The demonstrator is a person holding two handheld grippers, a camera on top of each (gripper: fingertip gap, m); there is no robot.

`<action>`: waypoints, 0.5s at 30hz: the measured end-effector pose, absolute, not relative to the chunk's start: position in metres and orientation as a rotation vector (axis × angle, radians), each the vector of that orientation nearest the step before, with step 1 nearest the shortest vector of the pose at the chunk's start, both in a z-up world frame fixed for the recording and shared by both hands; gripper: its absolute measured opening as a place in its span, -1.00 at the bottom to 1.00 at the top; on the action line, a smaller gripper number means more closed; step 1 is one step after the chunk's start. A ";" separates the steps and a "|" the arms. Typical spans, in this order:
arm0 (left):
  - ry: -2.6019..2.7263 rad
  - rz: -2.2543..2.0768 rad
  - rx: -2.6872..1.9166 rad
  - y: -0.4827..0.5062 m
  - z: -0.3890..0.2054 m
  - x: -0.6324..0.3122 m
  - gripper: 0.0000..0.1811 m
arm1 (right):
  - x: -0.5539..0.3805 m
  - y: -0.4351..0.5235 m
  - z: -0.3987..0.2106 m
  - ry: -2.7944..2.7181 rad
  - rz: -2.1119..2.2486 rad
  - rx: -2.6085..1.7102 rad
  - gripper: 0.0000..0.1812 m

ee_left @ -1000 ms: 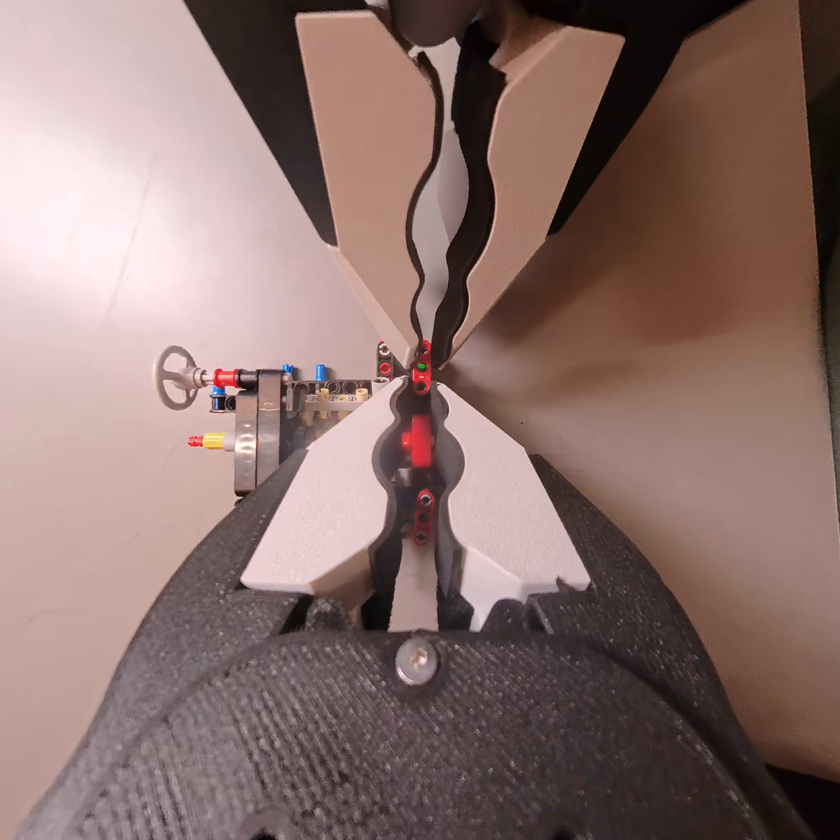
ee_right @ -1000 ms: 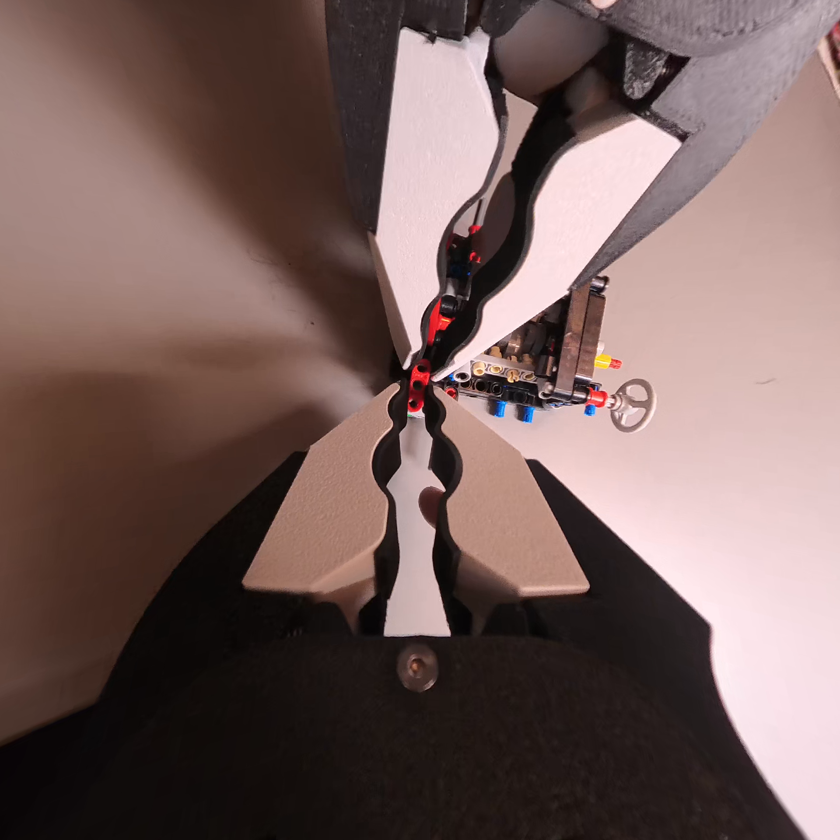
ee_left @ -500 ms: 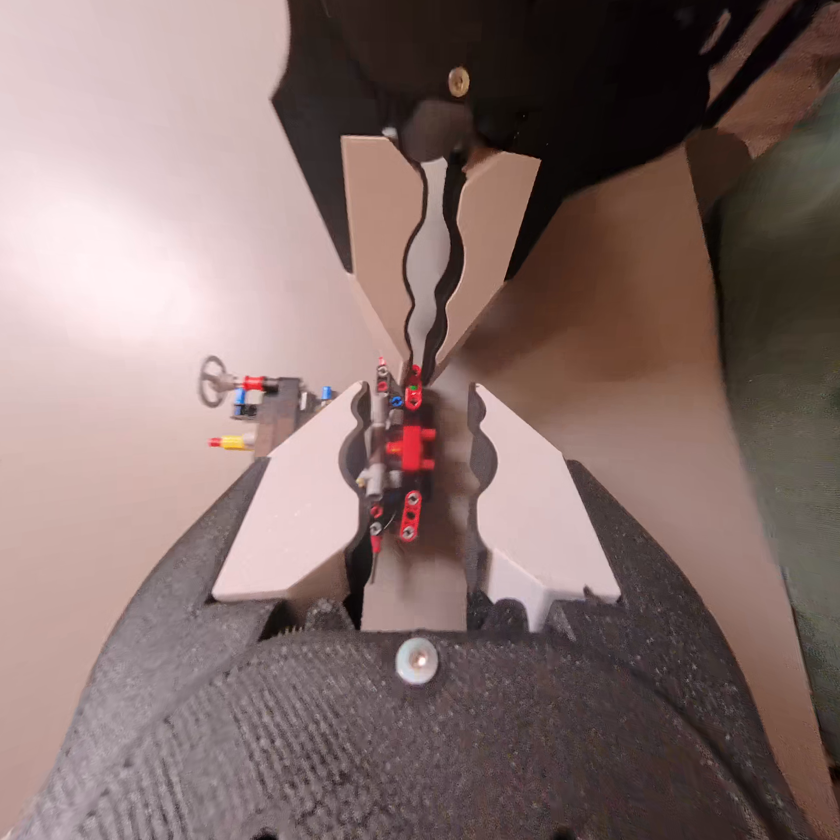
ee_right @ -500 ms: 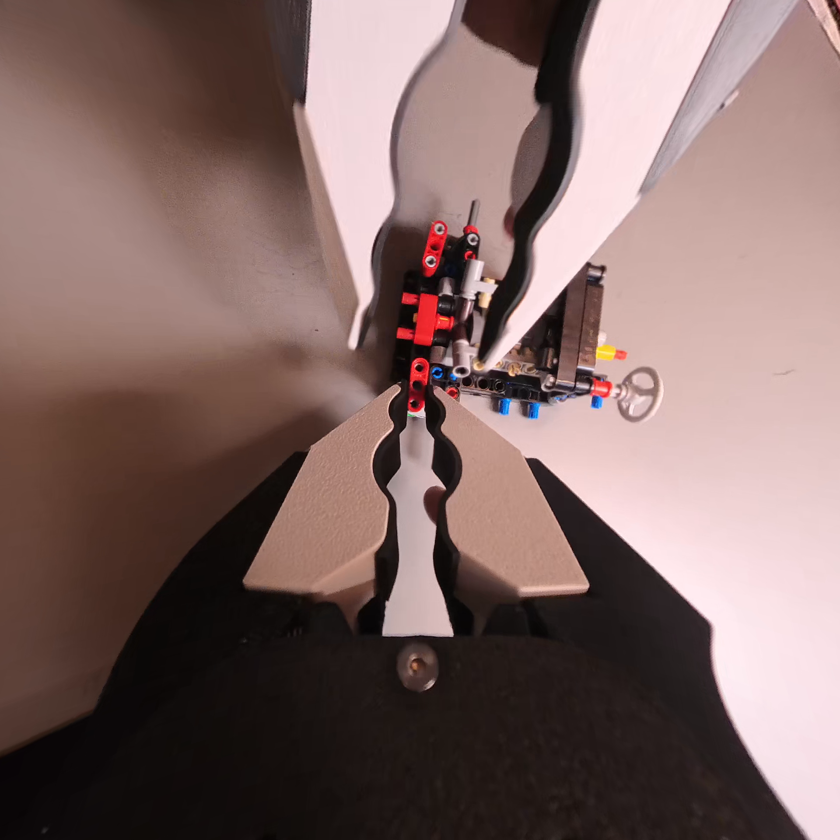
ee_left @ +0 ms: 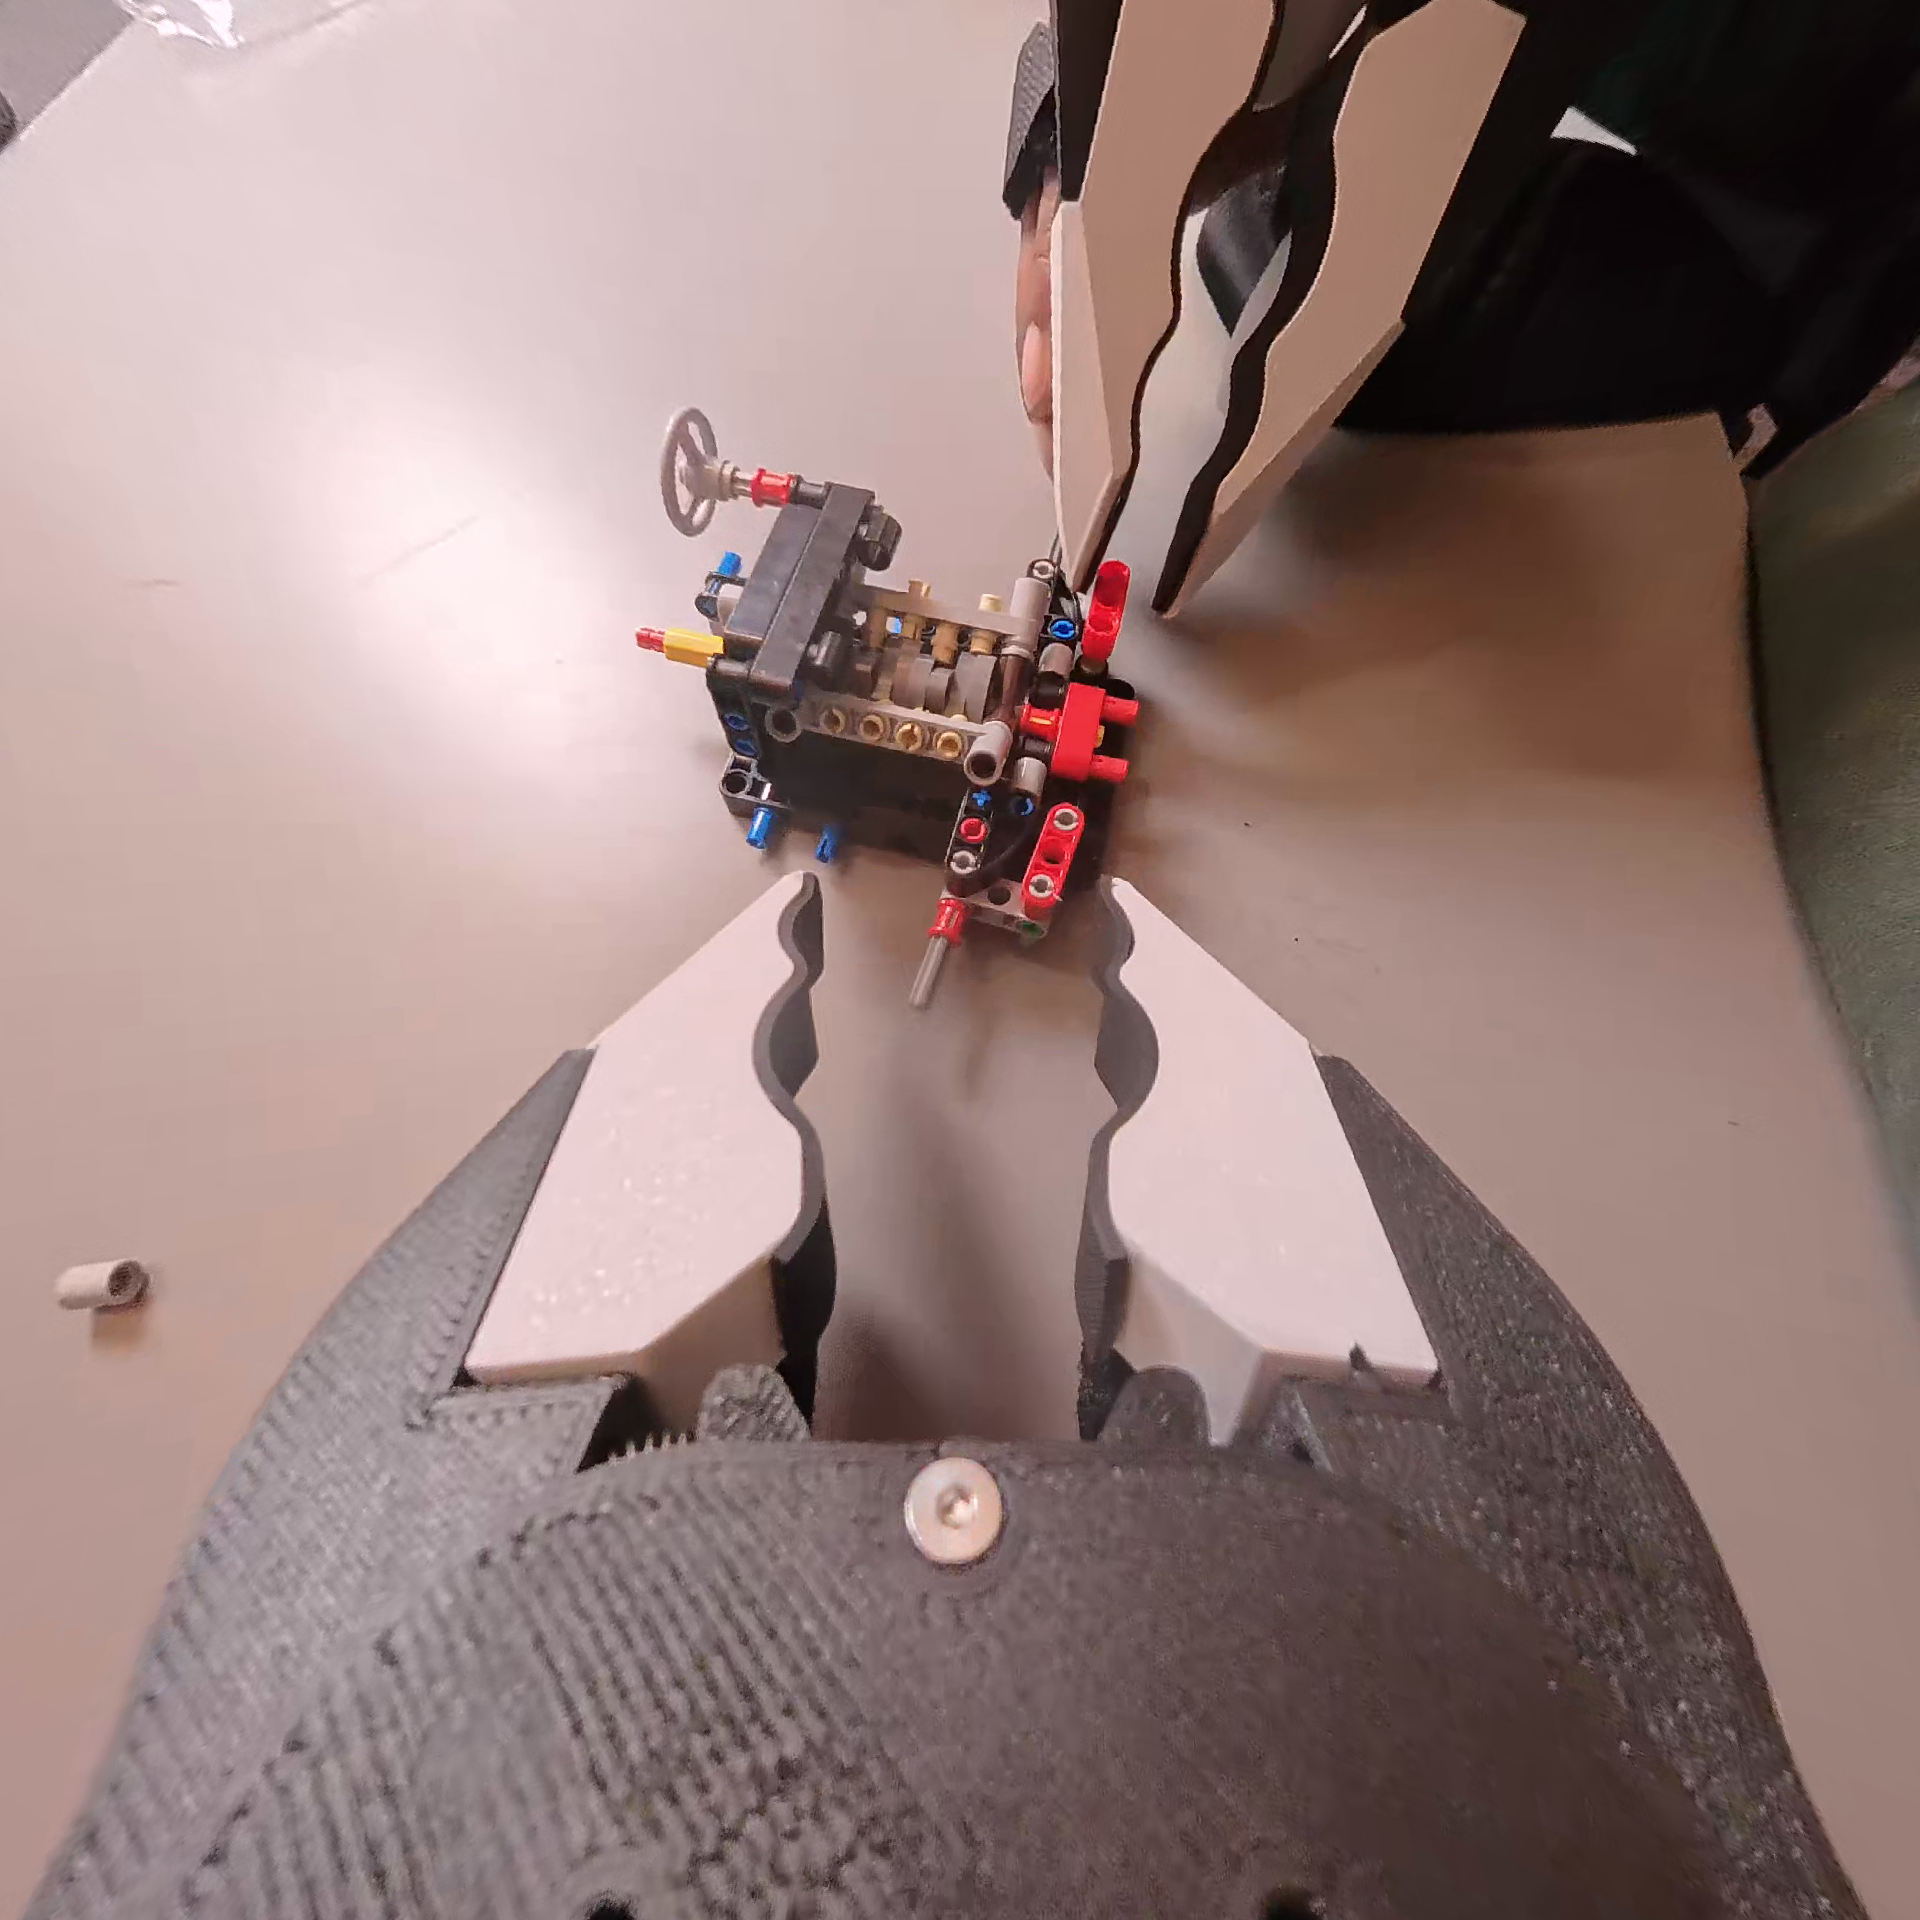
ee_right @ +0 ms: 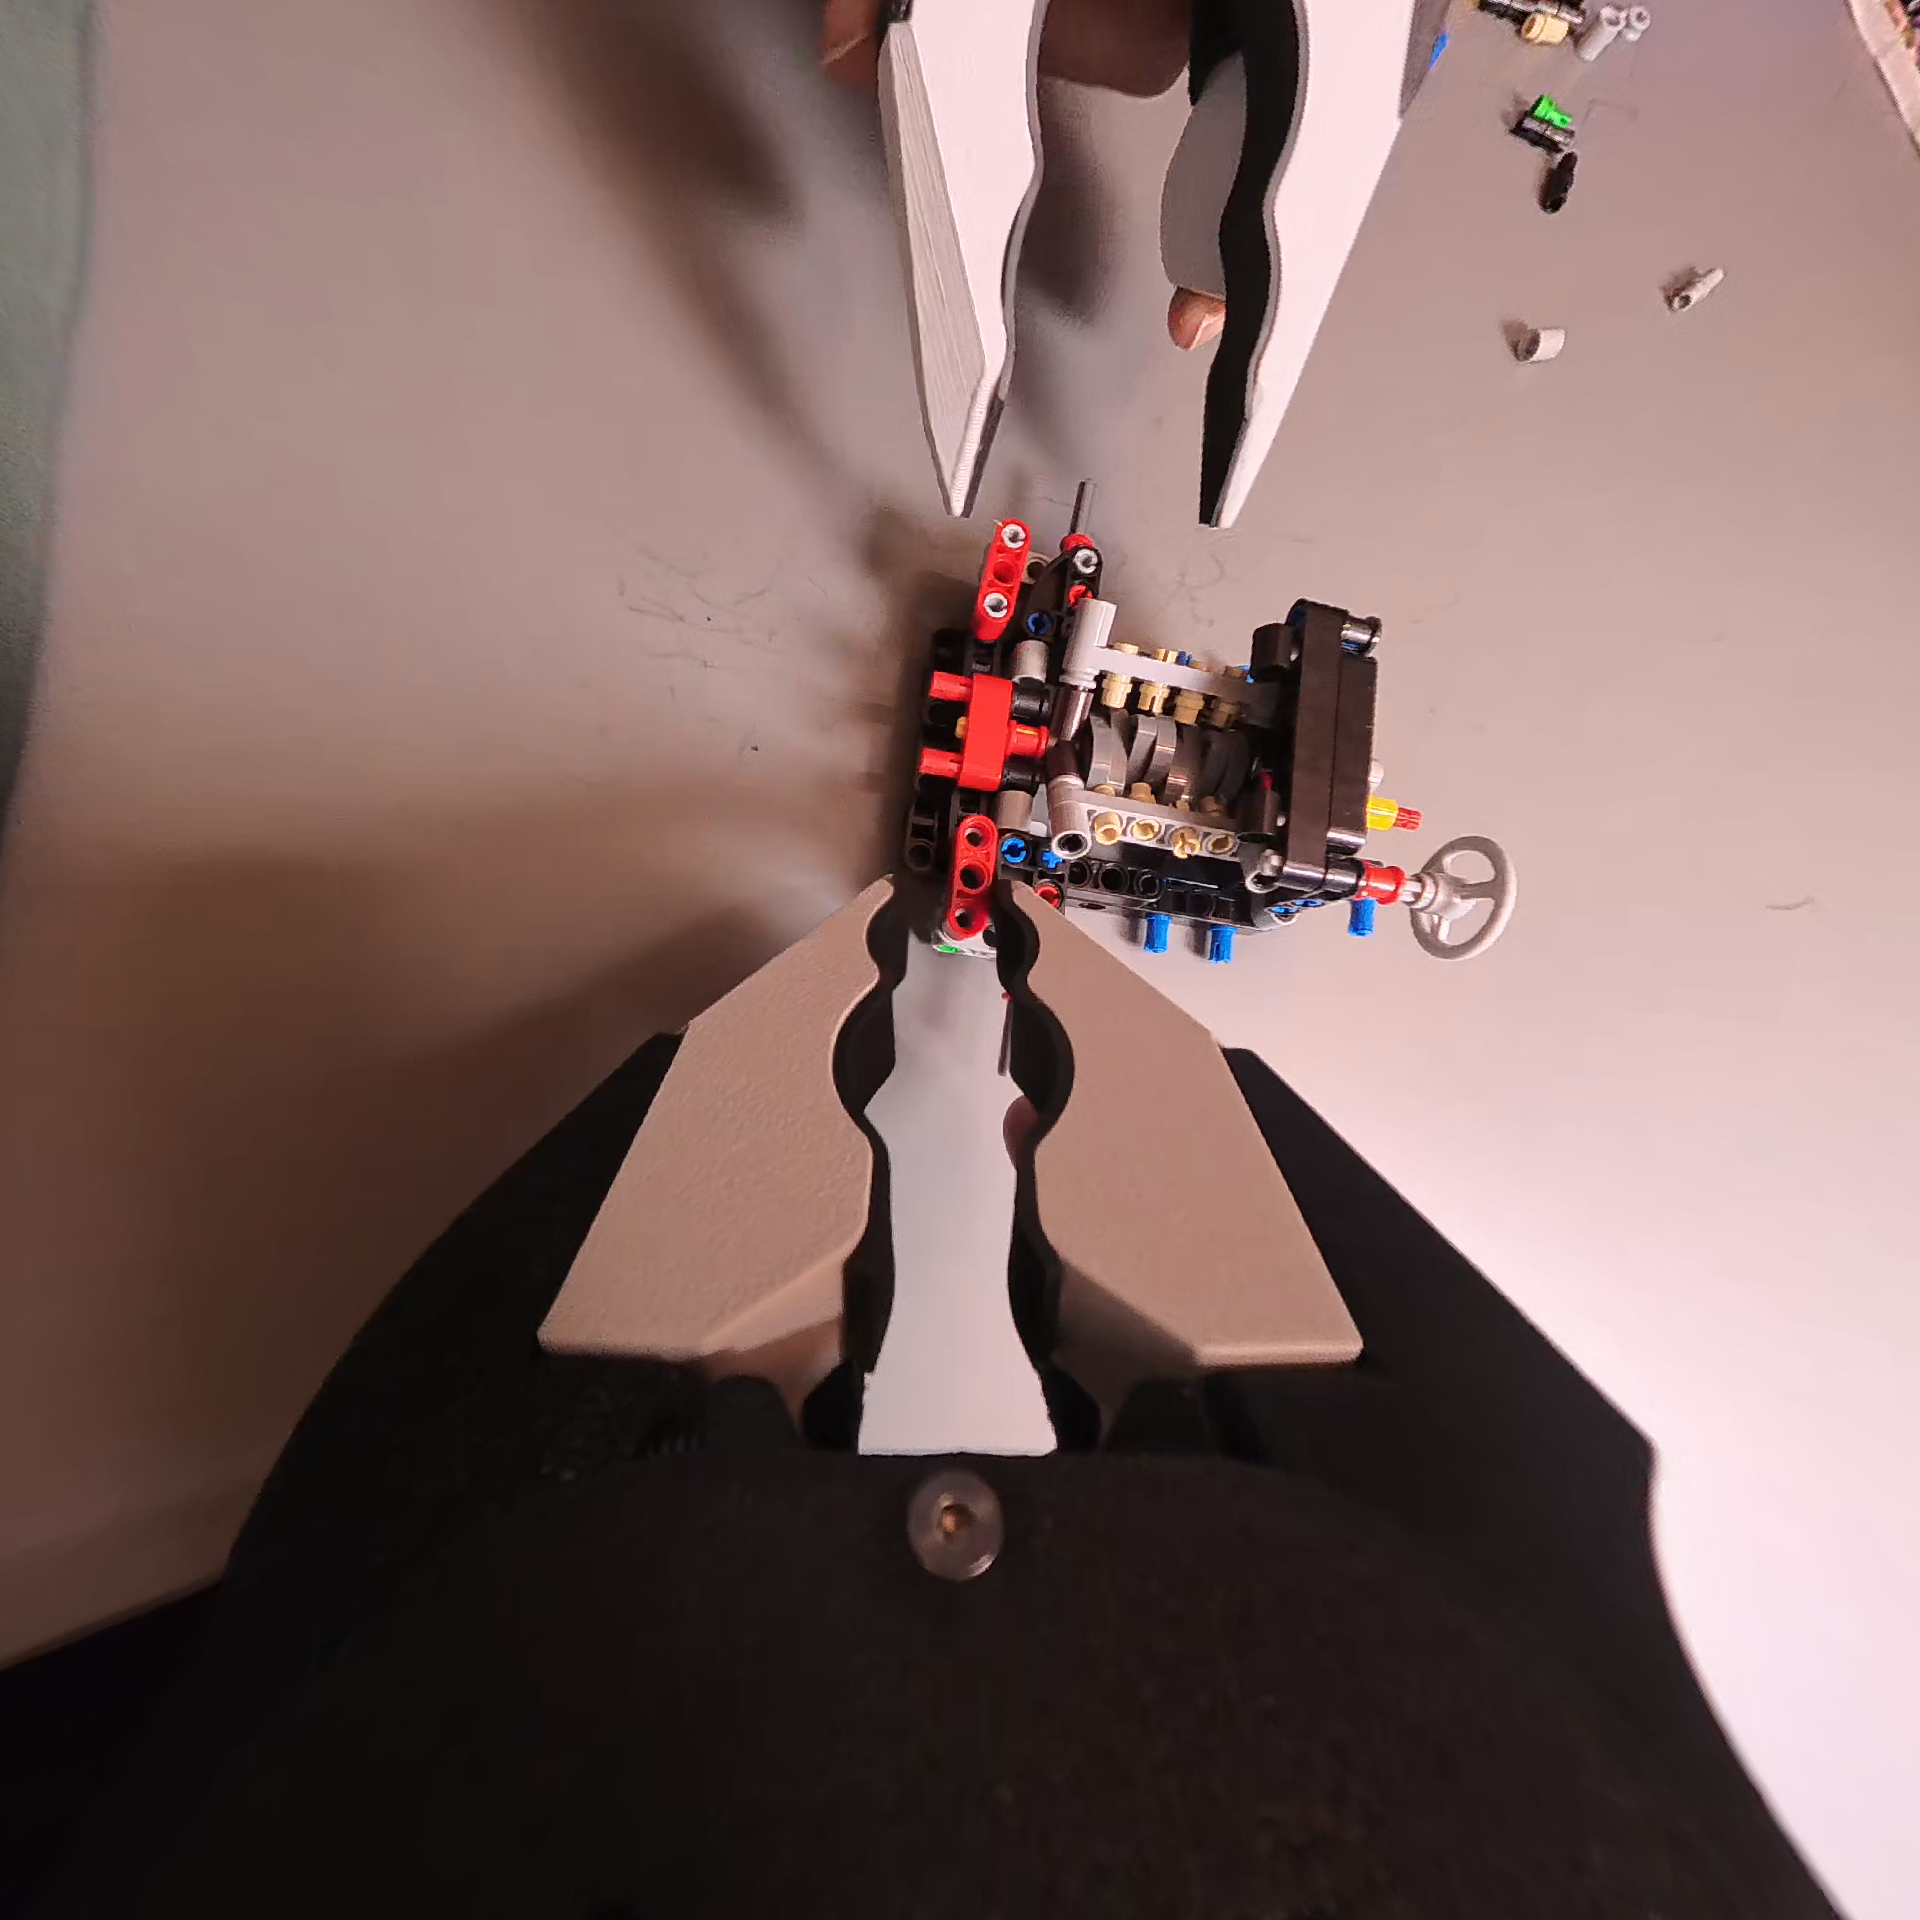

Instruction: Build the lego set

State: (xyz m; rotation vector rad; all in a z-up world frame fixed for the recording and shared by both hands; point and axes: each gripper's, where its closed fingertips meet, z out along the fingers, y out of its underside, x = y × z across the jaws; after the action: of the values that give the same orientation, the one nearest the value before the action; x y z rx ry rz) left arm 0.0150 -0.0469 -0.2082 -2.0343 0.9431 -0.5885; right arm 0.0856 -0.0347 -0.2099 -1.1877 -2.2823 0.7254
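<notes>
Left wrist view: left gripper (ee_left: 961, 894) spread wide, holding nothing, just short of the lego model (ee_left: 894, 696), which sits on the beige table (ee_left: 312, 312). Right gripper (ee_right: 945, 914) has its fingers narrowed around a small red beam (ee_right: 971, 873) at the model's near corner; whether they press on it, cannot tell. Grey steering wheel (ee_right: 1460, 896) sticks out on the far side. Loose grey tube (ee_left: 104, 1283) lies well apart.

We see a plain beige table (ee_left: 364, 312). The lego model (ee_left: 894, 707) stands on it, just ahead of our left jaws. A small grey tube piece (ee_left: 102, 1284) lies far to their left, and more loose pieces (ee_right: 1548, 125) beyond.
</notes>
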 end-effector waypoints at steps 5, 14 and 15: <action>0.956 -0.568 -2.022 -0.045 -0.211 0.016 -0.44 | 0.082 -0.036 -0.204 -2.245 0.767 -1.194 -0.84; 1.027 -0.487 -2.002 -0.046 -0.220 0.026 -0.49 | 0.079 -0.036 -0.210 -2.276 0.704 -1.218 -0.93; 1.034 -0.477 -1.999 -0.046 -0.221 0.028 -0.53 | 0.079 -0.036 -0.211 -2.284 0.694 -1.218 -0.93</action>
State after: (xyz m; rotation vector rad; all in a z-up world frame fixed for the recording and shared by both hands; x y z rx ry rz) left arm 0.0275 -0.0464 -0.2206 -1.9985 1.0345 -0.4774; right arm 0.0789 -0.0364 -0.2112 -1.2175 -2.2837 0.6936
